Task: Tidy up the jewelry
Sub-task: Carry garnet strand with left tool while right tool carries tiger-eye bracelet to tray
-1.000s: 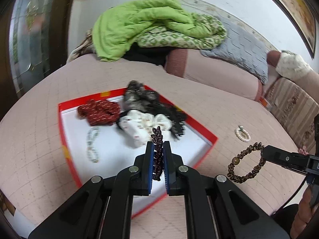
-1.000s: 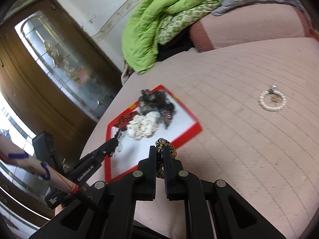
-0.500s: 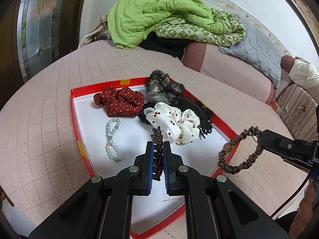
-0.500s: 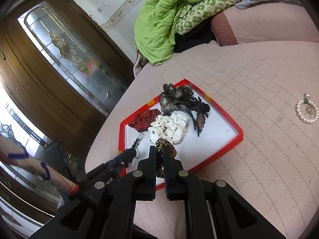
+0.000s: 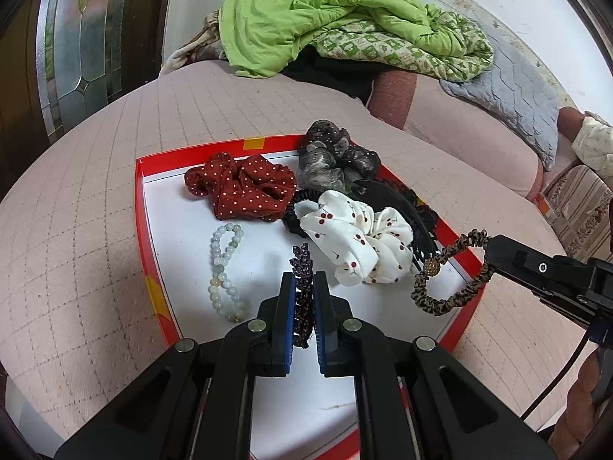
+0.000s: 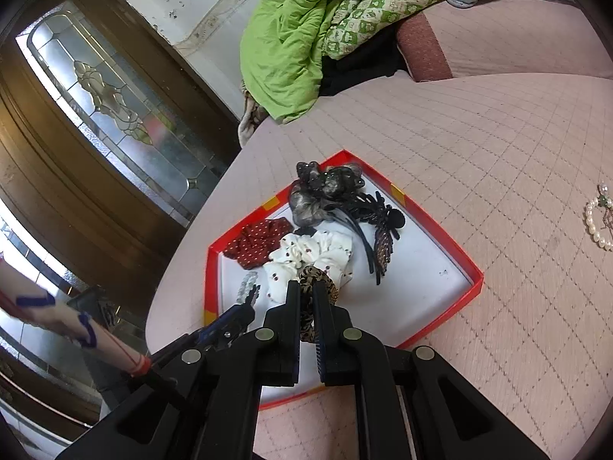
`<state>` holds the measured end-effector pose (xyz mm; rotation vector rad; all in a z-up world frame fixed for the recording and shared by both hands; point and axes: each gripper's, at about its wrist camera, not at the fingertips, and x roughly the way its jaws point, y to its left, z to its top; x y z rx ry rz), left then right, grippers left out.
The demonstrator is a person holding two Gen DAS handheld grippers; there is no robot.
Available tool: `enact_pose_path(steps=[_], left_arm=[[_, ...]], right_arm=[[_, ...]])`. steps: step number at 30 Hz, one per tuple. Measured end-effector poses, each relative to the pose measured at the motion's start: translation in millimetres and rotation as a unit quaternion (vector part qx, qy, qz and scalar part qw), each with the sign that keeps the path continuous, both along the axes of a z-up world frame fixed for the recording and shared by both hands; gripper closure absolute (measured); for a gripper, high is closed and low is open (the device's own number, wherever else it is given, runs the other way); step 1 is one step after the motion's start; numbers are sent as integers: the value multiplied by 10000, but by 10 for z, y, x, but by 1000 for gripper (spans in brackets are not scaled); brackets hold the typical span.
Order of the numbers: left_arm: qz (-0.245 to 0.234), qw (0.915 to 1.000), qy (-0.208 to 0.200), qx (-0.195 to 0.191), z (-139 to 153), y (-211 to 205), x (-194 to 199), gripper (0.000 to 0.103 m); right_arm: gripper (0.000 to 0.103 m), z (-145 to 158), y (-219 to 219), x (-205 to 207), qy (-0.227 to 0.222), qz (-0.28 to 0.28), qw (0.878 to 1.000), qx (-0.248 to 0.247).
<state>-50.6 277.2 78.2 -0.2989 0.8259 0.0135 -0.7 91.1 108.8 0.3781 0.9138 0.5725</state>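
Note:
A red-rimmed white tray (image 5: 142, 207) lies on the pink bed and also shows in the right wrist view (image 6: 440, 226). It holds a red dotted scrunchie (image 5: 241, 188), a grey scrunchie (image 5: 325, 157), a white cherry scrunchie (image 5: 356, 237), black clips (image 5: 406, 207) and a pale green bead bracelet (image 5: 224, 272). My left gripper (image 5: 304, 287) is shut on a dark purple hair clip (image 5: 302, 268) above the tray. My right gripper (image 6: 305, 291) is shut on a leopard-print hair tie (image 5: 452, 272), held over the tray's near right edge. A pearl bracelet (image 6: 599, 222) lies on the bed, right of the tray.
A green quilt (image 5: 325, 15) and patterned bedding are piled at the back of the bed, with a grey pillow (image 5: 513, 92) to the right. A wooden door with leaded glass (image 6: 115, 107) stands to the left.
Both grippers have moved in over the tray with their items still held. The leopard hair tie has come from beside the tray to above its right edge.

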Motion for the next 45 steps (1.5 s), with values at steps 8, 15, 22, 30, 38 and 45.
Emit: enact_pose_path(steps=[8, 15, 22, 30, 38, 45], left_arm=[[26, 9999, 117, 43, -44, 36, 103, 94], [-29, 9999, 139, 51, -71, 17, 151, 94], [-27, 9997, 235, 59, -107, 15, 218, 94], [-9, 9996, 281, 55, -119, 42, 254, 94], [-5, 9995, 317, 65, -136, 42, 279, 94], [26, 9993, 352, 86, -163, 58, 296, 94]], right_arm=[[96, -118, 13, 72, 85, -134, 9998, -129], [96, -269, -12, 95, 266, -234, 9992, -200], [95, -374, 11, 119, 385, -257, 9985, -292], [95, -511, -7, 170, 592, -330, 9971, -340], [95, -533, 75, 210, 573, -290, 9970, -442], [95, -561, 168, 276, 572, -260, 9966, -525]])
